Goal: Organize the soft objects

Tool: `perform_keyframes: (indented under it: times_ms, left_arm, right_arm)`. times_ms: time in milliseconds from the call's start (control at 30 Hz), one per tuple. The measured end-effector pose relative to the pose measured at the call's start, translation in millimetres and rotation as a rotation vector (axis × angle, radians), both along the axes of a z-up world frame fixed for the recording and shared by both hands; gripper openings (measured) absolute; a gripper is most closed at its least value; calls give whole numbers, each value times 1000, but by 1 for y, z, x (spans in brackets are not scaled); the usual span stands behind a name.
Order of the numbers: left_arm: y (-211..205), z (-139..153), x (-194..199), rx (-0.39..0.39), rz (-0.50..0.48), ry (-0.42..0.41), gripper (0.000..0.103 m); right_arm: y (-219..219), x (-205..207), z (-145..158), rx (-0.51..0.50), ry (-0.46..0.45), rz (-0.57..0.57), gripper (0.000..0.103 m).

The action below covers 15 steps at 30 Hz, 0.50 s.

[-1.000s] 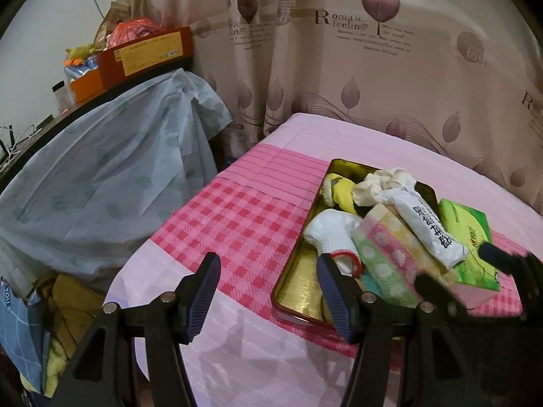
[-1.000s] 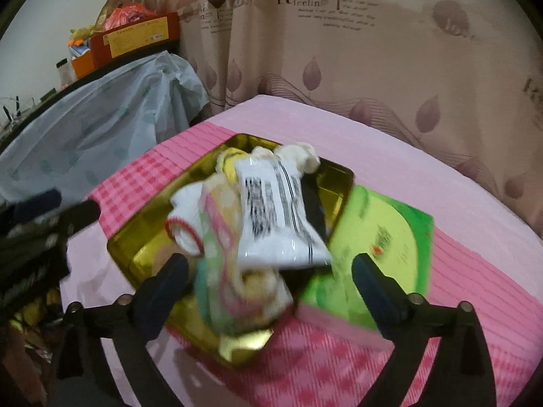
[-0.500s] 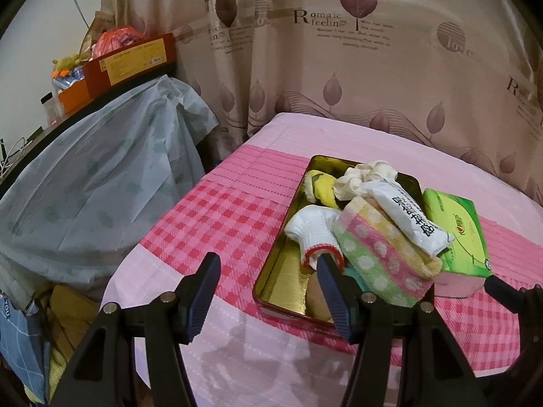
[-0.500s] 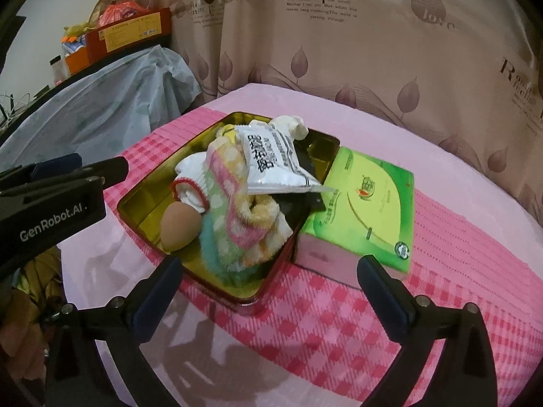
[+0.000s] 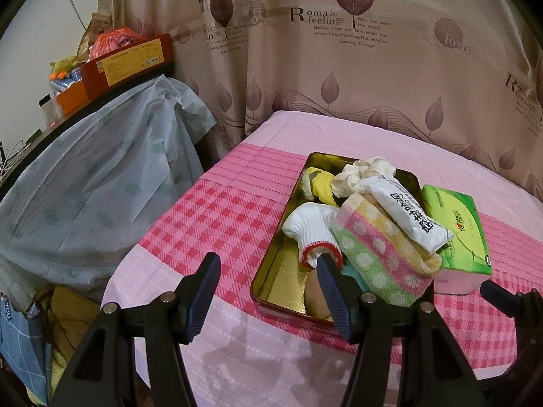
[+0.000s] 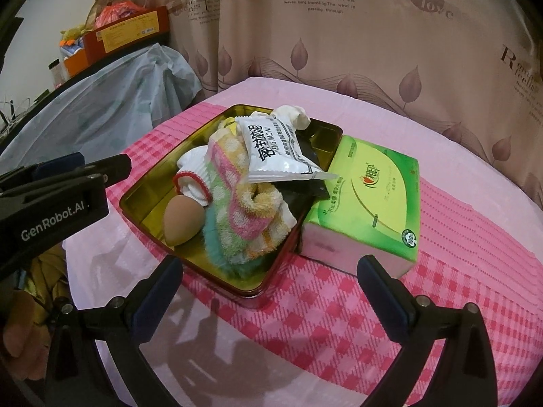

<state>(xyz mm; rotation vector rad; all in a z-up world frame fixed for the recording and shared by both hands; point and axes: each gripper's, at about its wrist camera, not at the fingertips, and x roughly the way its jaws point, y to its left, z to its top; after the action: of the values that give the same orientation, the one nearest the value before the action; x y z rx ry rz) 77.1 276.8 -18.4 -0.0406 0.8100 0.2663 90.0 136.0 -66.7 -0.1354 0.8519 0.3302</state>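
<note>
Leaf-print curtain (image 6: 373, 51) behind, pink checked cloth (image 6: 322, 308) underneath. Ahead of the right gripper (image 6: 271, 286): gold tin (image 6: 142, 203) crammed with soft stuff, probably the drop-off spot. Green tissue pack (image 6: 373, 200) touching its right wall. Striped towel (image 6: 244, 210), white packet (image 6: 271, 149), glove (image 6: 191, 173), tan sponge egg (image 6: 181, 220) piled inside. Left gripper (image 5: 268, 291) near the tin's front-left corner. Both spread wide, holding nothing.

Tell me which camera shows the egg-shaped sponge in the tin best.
The right wrist view: the sponge lies in full sight at the tin's near corner. In the left wrist view a gripper finger hides most of it.
</note>
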Motion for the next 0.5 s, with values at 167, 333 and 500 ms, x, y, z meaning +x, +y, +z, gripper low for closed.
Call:
perform_keyframes:
  times_ms: [167,333,500]
  left_arm:
    - [0,0,0,0,-5,-2,60]
    - [0,0,0,1,-9,0,60]
    - [0,0,-1,-2,-16,5,60]
  right_arm:
    - [0,0,0,5,5,0,101]
    - [2,-1,-1,5,9,3,101]
    - [4,-2,-2,7,15,5,101]
